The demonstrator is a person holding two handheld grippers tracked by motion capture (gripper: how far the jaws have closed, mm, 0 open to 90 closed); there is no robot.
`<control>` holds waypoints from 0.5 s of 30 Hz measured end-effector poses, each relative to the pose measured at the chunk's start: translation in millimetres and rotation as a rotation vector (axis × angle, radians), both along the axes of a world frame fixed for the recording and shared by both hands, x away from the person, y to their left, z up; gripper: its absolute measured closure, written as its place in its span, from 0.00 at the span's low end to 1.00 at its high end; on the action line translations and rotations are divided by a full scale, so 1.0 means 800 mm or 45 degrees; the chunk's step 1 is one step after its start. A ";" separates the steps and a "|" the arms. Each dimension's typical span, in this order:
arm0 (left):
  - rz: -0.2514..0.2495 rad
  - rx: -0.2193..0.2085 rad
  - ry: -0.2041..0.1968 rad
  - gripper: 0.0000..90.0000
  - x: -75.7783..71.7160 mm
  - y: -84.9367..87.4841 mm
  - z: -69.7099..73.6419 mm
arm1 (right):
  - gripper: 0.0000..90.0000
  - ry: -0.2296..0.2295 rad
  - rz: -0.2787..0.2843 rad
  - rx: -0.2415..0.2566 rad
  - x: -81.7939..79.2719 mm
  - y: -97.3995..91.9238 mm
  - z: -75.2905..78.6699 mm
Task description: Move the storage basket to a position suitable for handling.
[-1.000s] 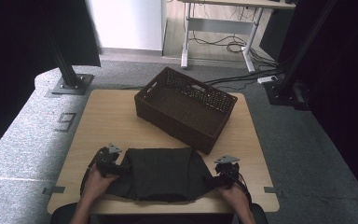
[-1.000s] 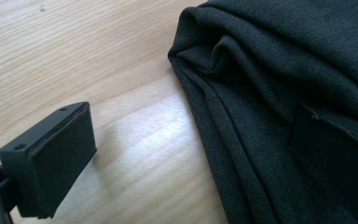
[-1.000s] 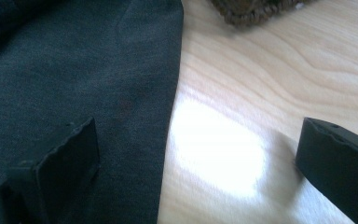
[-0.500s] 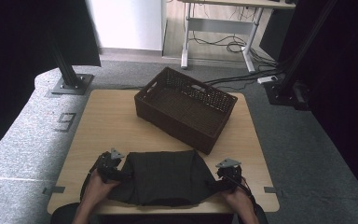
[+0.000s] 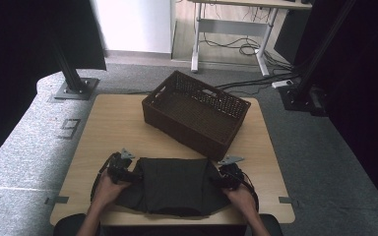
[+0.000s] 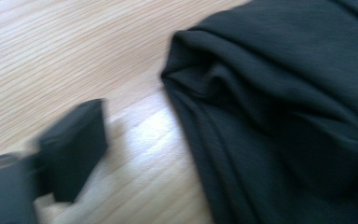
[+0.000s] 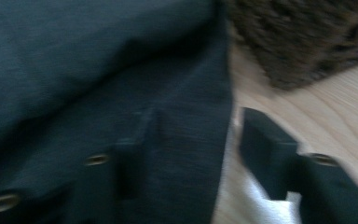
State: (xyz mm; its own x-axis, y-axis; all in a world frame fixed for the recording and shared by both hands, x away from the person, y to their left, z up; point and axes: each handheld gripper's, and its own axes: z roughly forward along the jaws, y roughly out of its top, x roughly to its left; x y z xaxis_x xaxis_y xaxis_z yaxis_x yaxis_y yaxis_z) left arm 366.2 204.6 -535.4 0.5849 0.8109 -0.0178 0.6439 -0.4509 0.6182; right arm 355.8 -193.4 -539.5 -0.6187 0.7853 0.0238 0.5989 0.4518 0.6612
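A dark folded cloth (image 5: 176,184) lies flat at the front middle of the wooden table (image 5: 113,128). My left gripper (image 5: 136,175) is at the cloth's left edge. Its jaws have just been closing and still stand apart. In the left gripper view one black finger (image 6: 72,149) rests on bare wood beside the cloth (image 6: 279,107); the other is hidden. My right gripper (image 5: 218,178) is at the cloth's right edge. Its jaws have also just been closing. In the right gripper view (image 7: 191,158) they straddle the cloth's edge (image 7: 182,93), with a thin gap at the outer finger (image 7: 265,149).
A brown woven basket (image 5: 195,114) stands empty at the back middle of the table, turned at an angle, its near corner just beyond the cloth. Bare wood lies left of the basket. The person's hands (image 5: 106,189) come in over the front edge.
The right gripper has slid left onto the cloth's right edge. Both grippers' jaws have narrowed. The left hand and the cloth have barely moved.
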 end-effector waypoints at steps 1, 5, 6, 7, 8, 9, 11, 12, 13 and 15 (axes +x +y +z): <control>-0.015 -0.010 -0.002 0.23 -0.003 0.000 0.001 | 0.59 0.006 0.014 -0.004 -0.001 0.001 0.001; -0.063 -0.073 0.007 0.54 -0.014 0.000 0.001 | 0.77 0.023 0.014 0.004 -0.011 0.000 0.003; -0.069 -0.073 0.014 0.58 -0.016 -0.001 0.002 | 0.79 0.026 0.019 0.006 -0.015 -0.001 0.003; -0.070 -0.070 0.014 0.61 -0.017 -0.002 0.002 | 0.80 0.029 0.023 0.009 -0.018 -0.003 0.003; -0.074 -0.073 0.019 0.62 -0.019 -0.003 0.002 | 0.81 0.031 0.026 0.010 -0.021 -0.004 0.004; -0.078 -0.073 0.020 0.62 -0.021 -0.004 0.002 | 0.82 0.039 0.033 0.012 -0.024 -0.006 0.004; -0.089 -0.070 0.024 0.63 -0.025 -0.008 0.002 | 0.85 0.050 0.045 0.011 -0.028 -0.008 0.005; -0.088 -0.070 0.025 0.63 -0.028 -0.010 0.002 | 0.86 0.058 0.052 0.011 -0.031 -0.010 0.005; -0.093 -0.065 0.027 0.63 -0.029 -0.011 0.003 | 0.87 0.064 0.057 0.011 -0.034 -0.011 0.005; -0.097 -0.065 0.031 0.63 -0.036 -0.015 0.003 | 0.87 0.074 0.058 0.002 -0.039 -0.014 0.006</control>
State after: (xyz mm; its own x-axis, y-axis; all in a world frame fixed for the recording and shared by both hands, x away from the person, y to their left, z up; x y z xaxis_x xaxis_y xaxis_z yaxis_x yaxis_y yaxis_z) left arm 337.3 192.8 -532.9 0.6435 0.7620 -0.0728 0.6242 -0.4673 0.6261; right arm 324.9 -204.3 -534.5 -0.6514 0.7562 0.0619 0.6151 0.4785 0.6267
